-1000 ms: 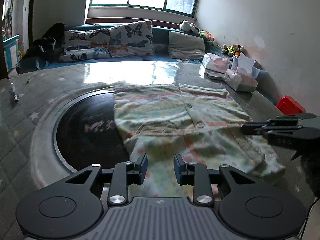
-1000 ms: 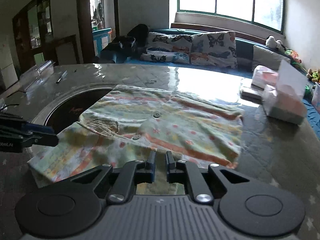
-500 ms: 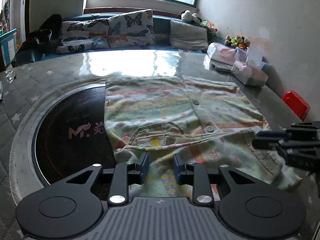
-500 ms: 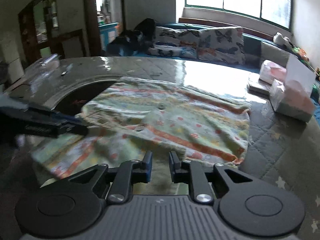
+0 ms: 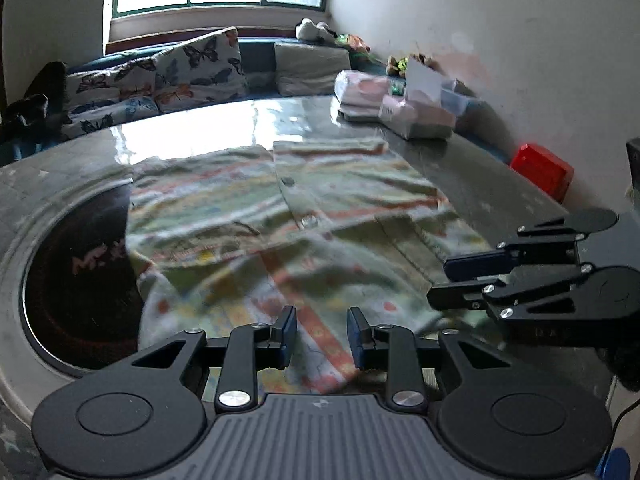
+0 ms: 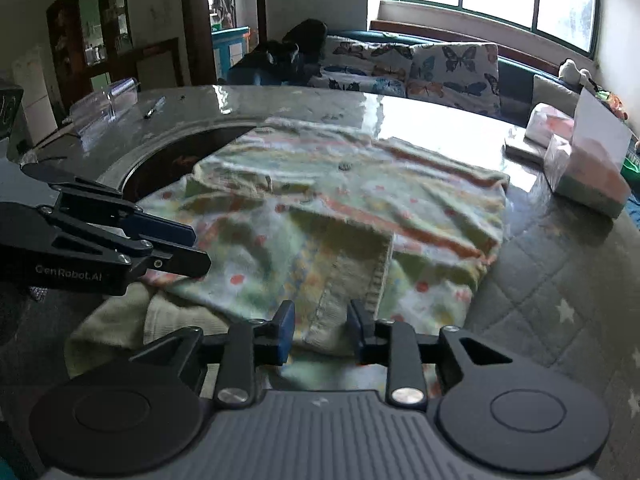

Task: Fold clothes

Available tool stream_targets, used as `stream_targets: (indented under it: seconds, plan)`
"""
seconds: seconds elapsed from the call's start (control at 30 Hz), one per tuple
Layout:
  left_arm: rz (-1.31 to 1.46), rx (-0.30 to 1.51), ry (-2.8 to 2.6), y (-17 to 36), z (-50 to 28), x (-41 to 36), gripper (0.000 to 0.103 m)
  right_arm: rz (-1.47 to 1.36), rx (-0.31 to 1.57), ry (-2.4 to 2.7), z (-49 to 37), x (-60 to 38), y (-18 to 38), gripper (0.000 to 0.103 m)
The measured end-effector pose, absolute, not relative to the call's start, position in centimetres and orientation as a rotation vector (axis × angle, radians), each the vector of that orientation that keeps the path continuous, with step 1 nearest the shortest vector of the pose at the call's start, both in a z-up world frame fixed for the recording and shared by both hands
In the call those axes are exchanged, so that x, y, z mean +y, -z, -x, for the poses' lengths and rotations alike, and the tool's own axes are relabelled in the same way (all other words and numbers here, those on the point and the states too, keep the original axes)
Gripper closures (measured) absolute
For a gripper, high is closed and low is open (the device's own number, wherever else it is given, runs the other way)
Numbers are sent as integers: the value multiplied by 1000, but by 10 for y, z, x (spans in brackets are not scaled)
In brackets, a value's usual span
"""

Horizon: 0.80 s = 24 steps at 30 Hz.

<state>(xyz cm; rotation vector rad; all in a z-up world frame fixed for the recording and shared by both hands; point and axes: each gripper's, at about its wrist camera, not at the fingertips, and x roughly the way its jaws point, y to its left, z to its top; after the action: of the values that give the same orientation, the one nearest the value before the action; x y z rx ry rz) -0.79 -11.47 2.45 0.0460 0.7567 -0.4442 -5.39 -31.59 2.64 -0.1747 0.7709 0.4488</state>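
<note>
Patterned shirt [image 5: 304, 216] lies flat on table [image 6: 560, 264], near edge now folded over toward middle – sleeve flap down since a second ago. Left gripper [image 5: 322, 334] and right gripper [image 6: 320, 330] both spread apart, gripping nothing – fold released, next fold pending

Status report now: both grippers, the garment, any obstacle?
Left hand-held gripper open, right hand-held gripper open, both at the near edge. Buttoned patterned shirt flat on table, lower part folded up. Tissue packs off to the side, not blocking.
</note>
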Motion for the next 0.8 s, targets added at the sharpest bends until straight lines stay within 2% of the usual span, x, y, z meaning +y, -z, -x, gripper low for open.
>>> stream_targets:
  seconds: [0.3, 0.37, 0.47, 0.53, 0.8]
  plan:
    - [-35, 765, 422, -33, 21, -105, 70, 155, 754, -441, 61, -321, -30, 73]
    - [-19, 769, 420, -38, 28, -101, 64, 159, 745, -443, 64, -321, -34, 67]
    - [-20, 770, 417, -45, 41, -99, 55, 170, 729, -438, 69, -324, -40, 67]
    - [-15, 783, 425, -47, 49, -98, 53, 178, 726, -433, 73, -328, -43, 67]
    - [71, 882, 442, -47, 66, -97, 54, 273, 725, -415, 98, -334, -44, 59]
